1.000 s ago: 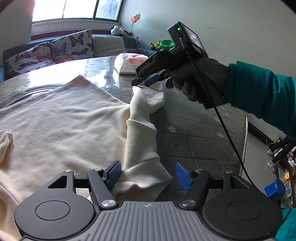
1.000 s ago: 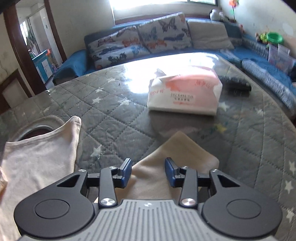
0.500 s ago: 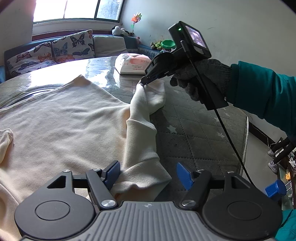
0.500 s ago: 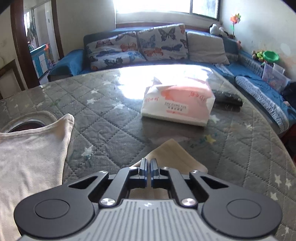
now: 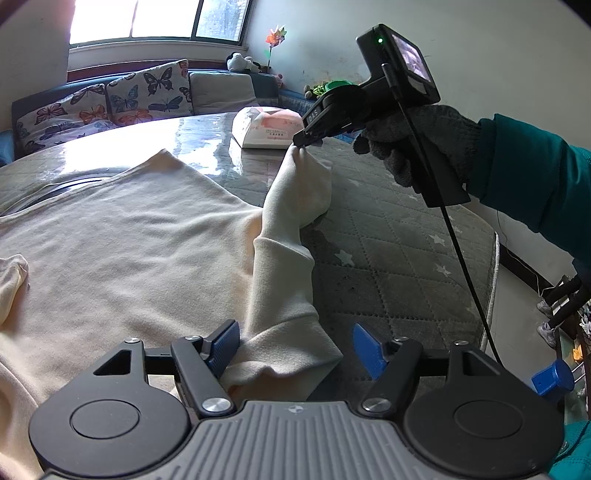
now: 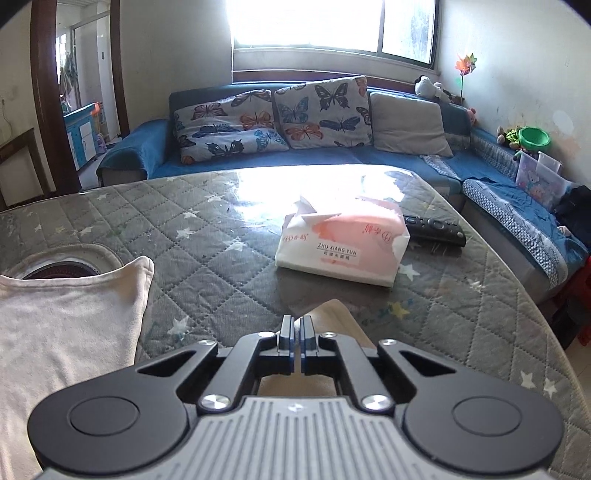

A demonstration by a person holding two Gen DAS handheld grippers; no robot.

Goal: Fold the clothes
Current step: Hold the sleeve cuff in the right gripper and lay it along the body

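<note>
Tissues (image 6: pixel 308 208) poke from pack (image 6: pixel 341 245); right tongs (image 6: pixel 295 341) pinch sleeve (image 5: pixel 295 192).

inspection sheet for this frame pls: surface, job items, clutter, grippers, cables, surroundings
Surface: table with grey quilted star cover.
Job's things: cream top spread flat; its sleeve pinched up at the far end.
Clutter: tissue pack, remote.
Grippers: right gripper shut on sleeve; left gripper open, sleeve between the jaws.
Cables: black cable hanging from right gripper.
Surroundings: blue sofa, butterfly cushions, window.
</note>
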